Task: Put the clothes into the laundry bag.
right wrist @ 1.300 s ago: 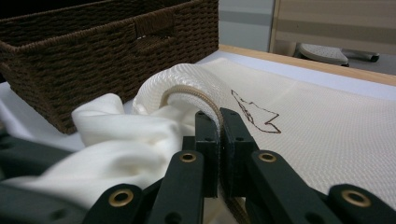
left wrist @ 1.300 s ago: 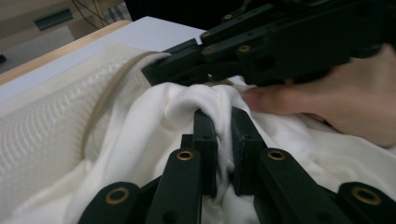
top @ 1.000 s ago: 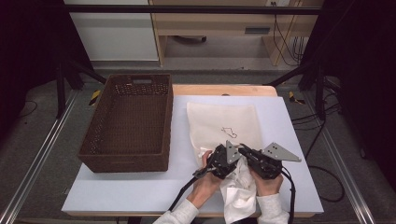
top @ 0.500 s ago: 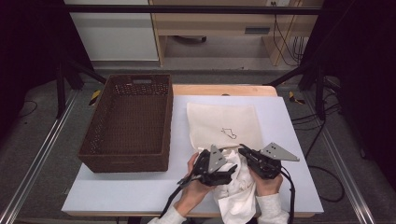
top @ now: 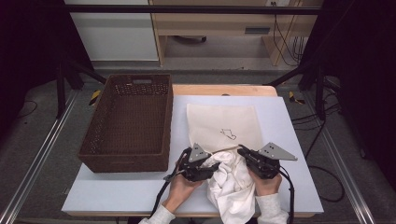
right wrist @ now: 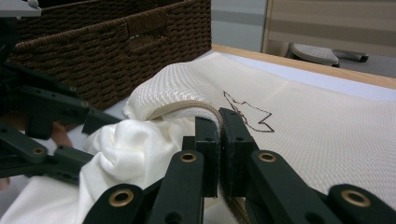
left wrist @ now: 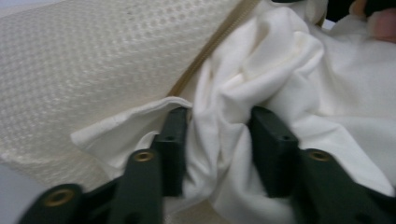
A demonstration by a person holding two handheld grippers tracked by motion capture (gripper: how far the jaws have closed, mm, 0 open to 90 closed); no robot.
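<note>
A big white table top (top: pixel 116 196) holds everything. On its left side sits a dark brown woven basket (top: pixel 128 123), long and deep. Just beside the basket, to the right, a flat cream mesh bag with a zip (top: pixel 224 126) lies on the table, with a small dark drawing on it. A crumpled white cloth (top: pixel 231 179) lies at the near edge of the bag, partly tucked under the bag's open edge and partly hanging toward the person.

The right gripper (top: pixel 242 151) has its two black jaws pressed together on the zip edge of the mesh bag, and it lifts that edge up a little like a small arch. The right gripper view shows this pinch close up (right wrist: pixel 218 122).

The left gripper (top: pixel 215 164) is pushed into the white cloth. Its jaws have just been closing, after first opening wide. In the left gripper view (left wrist: pixel 219 135) a thick fold of the cloth sits between the two jaws, and both pads touch it.
</note>
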